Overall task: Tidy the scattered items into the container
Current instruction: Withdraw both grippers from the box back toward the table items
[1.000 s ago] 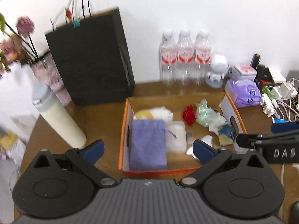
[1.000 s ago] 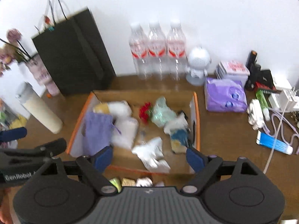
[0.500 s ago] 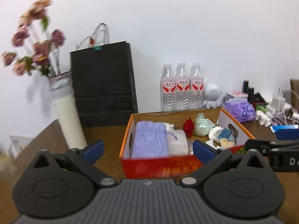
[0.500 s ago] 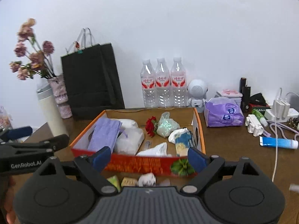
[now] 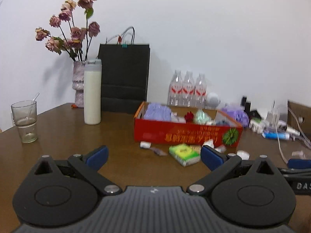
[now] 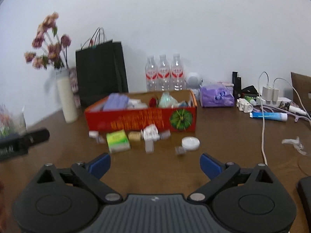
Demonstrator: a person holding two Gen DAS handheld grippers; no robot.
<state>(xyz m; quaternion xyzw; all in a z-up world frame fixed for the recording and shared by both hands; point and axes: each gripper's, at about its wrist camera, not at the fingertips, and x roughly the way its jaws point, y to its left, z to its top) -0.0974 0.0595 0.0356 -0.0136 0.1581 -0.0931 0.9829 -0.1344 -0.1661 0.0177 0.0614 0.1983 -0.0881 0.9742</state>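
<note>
Both tongs gape wide and empty, the right tongs [image 6: 155,164] opening and the left tongs [image 5: 153,156] apart, facing scattered items [image 6: 118,140] lying on the worktop [image 6: 223,134] before the box [image 6: 136,119].

Left gripper [image 5: 153,155] held low and pointing slightly downward, blue-tipped jaws spread wide with nothing between them; right gripper [image 6: 155,162] alongside at a similar downward tilt, jaws opening, nothing between its blue fingertips [image 6: 210,166] either.

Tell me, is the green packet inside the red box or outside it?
Outside: the green packet lies on the table before the red box.
</note>
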